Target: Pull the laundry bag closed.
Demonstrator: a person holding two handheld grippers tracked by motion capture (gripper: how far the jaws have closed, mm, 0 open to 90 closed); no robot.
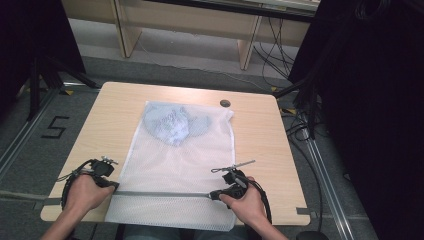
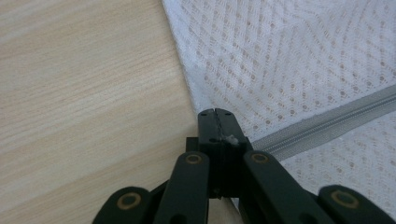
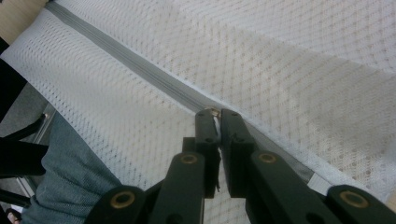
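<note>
A white mesh bag lies flat on the wooden table with a blue garment bunched inside its far end. A grey zipper runs across the bag near the front edge. My left gripper is shut on the bag's left edge at the zipper's end; in the left gripper view its jaws meet on the white mesh beside the zipper. My right gripper is shut on the zipper pull, about three quarters of the way along the zipper.
A small dark round grommet sits in the table behind the bag. The bag's near end hangs over the front edge above the person's jeans. Wooden shelving and cables stand beyond and right of the table.
</note>
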